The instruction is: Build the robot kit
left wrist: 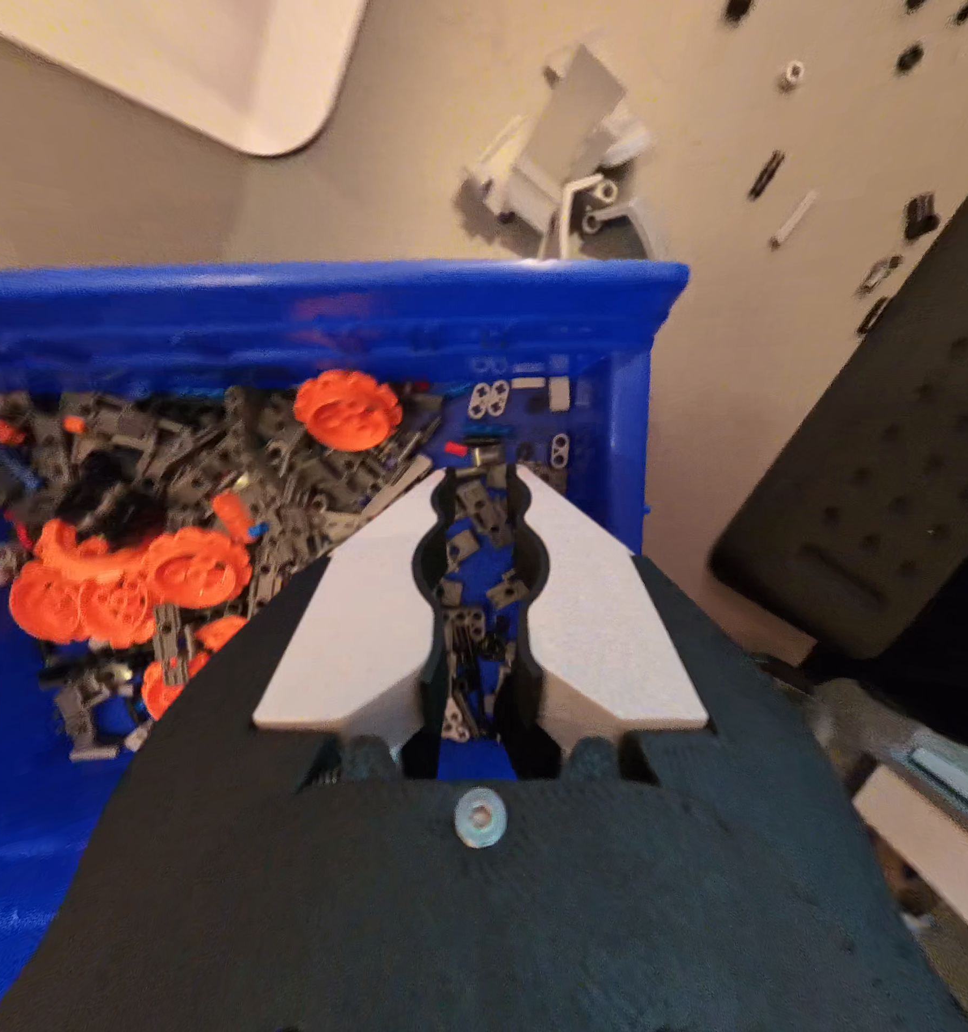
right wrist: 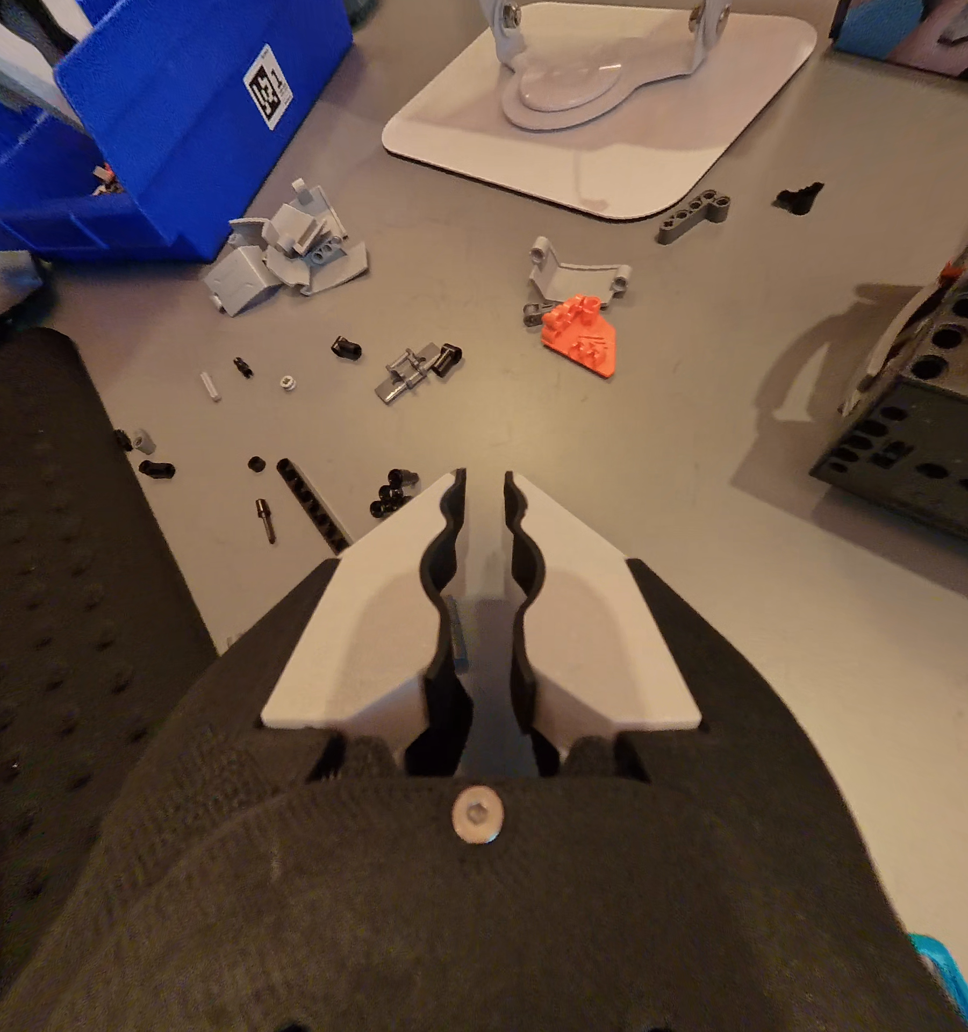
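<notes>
Grey tabletop [right wrist: 610, 474] carried scattered bricks. My left gripper [left wrist: 478, 474], jaws apart and empty, hung over the blue bin [left wrist: 325, 301] at centre frame; I judged it could jam among loose parts. My right gripper [right wrist: 484, 474], also parted and empty, hovered low at centre.

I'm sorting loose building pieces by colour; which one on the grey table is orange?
The flat orange plastic wedge plate, beside the curved pale grey panel; the others are grey or black.

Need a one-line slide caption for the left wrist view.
Left gripper, jaws slightly apart, poised over a blue bin of grey pieces and orange gears.
</notes>
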A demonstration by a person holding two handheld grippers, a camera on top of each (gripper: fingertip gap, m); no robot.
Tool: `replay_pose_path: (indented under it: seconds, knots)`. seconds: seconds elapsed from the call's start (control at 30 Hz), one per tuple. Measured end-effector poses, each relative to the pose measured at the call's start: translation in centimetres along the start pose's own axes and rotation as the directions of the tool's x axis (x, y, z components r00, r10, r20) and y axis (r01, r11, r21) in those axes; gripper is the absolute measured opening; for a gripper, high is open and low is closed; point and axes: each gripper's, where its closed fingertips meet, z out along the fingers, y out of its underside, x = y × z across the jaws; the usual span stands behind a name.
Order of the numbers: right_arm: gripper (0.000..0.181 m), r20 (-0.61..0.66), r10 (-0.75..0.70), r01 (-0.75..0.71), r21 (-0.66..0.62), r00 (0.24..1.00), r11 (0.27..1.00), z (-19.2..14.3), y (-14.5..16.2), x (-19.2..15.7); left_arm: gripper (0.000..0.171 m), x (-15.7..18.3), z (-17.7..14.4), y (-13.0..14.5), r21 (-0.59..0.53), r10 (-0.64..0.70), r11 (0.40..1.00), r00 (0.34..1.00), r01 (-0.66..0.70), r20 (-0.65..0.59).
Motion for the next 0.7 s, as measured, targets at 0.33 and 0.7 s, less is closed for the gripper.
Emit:
replay_pose_path:
  seconds: [0.33, 0.7]
  knots:
    - [0.012, -0.032, 0.004, -0.004, -0.003, 0.999, 1.000, 0.1, 0.1, 0.4, 0.026, 0.2, 5.0, 0.6, -0.091, 0.057, 0.994, 0.998, -0.058, -0.013]
    - [0.012, -0.028, 0.007, -0.007, 0.005, 1.000, 1.000, 0.0, 0.0, 0.4, 0.023, 0.3, 5.4, 0.3, -0.056, 0.049, 0.997, 0.999, -0.049, 0.001]
